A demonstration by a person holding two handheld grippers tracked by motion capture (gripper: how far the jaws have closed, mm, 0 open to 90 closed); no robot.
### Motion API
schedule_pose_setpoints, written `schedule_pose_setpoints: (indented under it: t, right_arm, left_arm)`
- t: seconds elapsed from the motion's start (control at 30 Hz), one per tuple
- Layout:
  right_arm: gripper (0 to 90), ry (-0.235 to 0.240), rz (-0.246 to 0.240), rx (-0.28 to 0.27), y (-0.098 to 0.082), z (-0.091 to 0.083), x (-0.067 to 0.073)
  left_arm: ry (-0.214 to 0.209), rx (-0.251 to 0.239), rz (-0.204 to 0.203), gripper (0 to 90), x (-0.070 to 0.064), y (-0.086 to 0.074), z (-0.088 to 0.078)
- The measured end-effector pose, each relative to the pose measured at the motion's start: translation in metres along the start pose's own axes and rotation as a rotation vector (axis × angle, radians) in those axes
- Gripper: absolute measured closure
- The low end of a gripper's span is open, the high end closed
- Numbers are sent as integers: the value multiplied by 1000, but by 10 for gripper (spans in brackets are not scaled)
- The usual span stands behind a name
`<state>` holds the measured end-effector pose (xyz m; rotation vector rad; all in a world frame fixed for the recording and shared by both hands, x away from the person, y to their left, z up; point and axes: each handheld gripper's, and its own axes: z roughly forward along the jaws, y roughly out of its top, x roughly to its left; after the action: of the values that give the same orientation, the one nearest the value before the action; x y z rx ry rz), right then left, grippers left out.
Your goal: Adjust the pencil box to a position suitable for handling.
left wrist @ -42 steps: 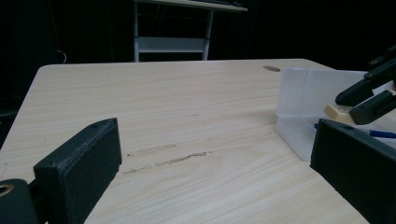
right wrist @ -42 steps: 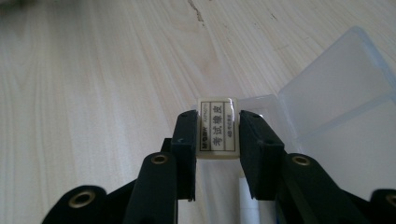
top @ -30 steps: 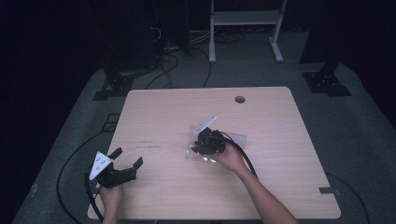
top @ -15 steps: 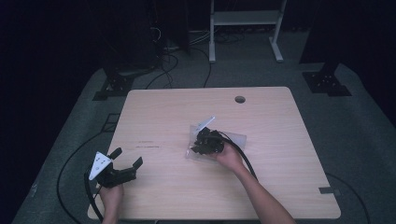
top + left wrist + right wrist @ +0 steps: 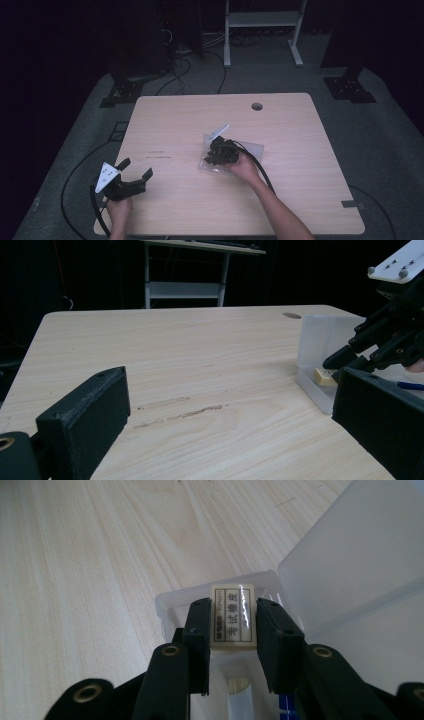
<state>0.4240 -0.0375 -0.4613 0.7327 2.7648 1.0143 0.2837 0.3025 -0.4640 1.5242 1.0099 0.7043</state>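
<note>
Left tongs [image 5: 135, 176] spread wide, nothing between them, low over the near-left corner of the bench [image 5: 180, 120]. Farther in, right tongs [image 5: 231, 625] pinch a labelled eraser [image 5: 231, 617] inside the open clear plastic box [image 5: 252, 148] mid-bench.

Right gripper [image 5: 232, 625]: both black jaws come up from the bottom edge & sit tight on either side of a small cream eraser [image 5: 232, 618], label w/ printed characters facing the camera. Eraser is held at the corner of a clear plastic box [image 5: 167, 607], whose open lid [image 5: 350, 560] stands up at right. Inside the box, below the eraser: a pale stick-shaped item [image 5: 239, 700] & a blue pen [image 5: 286, 705], both partly hidden. Box sits on a light wood table [image 5: 90, 555].
</note>
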Motion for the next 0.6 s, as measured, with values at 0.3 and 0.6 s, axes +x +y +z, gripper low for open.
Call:
schedule_pose_setpoints:
  t: [0.3,0.6]
  right_arm:
    - [675,7,2,13,0,4,0]
    - [665,9,6,5,0,4,-1]
  left_arm:
    - [1,-1,-1,11,0,0,0]
    - [0,4,6,11,-1,0,1]
